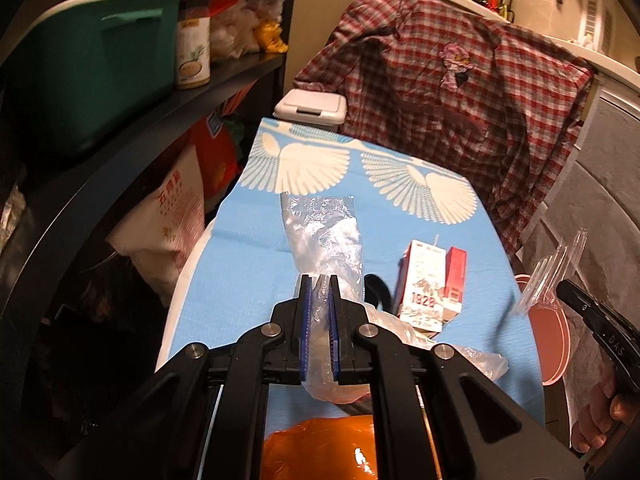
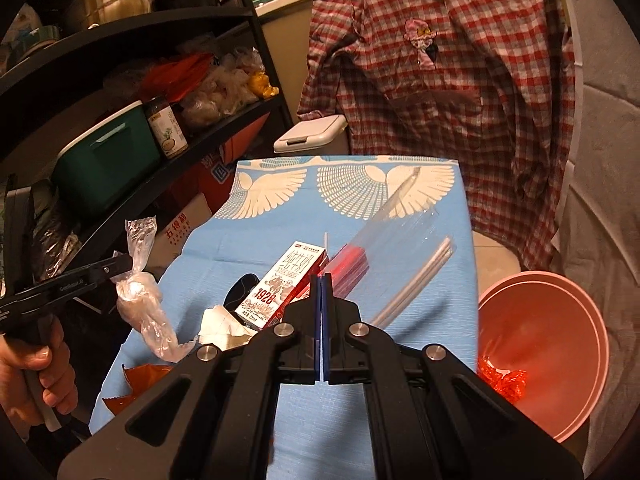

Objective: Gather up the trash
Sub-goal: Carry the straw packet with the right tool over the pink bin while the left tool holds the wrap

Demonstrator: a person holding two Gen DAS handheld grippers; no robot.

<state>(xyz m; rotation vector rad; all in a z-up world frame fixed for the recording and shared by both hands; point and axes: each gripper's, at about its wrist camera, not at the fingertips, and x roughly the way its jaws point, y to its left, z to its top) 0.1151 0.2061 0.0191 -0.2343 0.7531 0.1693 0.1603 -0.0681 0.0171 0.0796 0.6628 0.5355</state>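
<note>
My left gripper (image 1: 319, 280) is shut on a crumpled clear plastic bag (image 1: 324, 232) and holds it above the blue cloth-covered table (image 1: 240, 264); it also shows in the right wrist view (image 2: 140, 300). My right gripper (image 2: 322, 278) is shut on a flat clear plastic sleeve (image 2: 400, 232), seen from the left wrist too (image 1: 552, 276). A red and white milk carton (image 1: 430, 284) (image 2: 280, 288) with a straw lies on the table. White crumpled paper (image 2: 220, 324) and an orange wrapper (image 2: 136, 380) lie near the front edge.
A pink basin (image 2: 560, 320) holding a red foil wrapper (image 2: 500, 380) sits low at the table's right. A white-lidded bin (image 2: 308, 136) stands behind the table. A plaid shirt (image 2: 440, 80) hangs at the back. Black shelves (image 1: 224, 80) with containers stand on the left.
</note>
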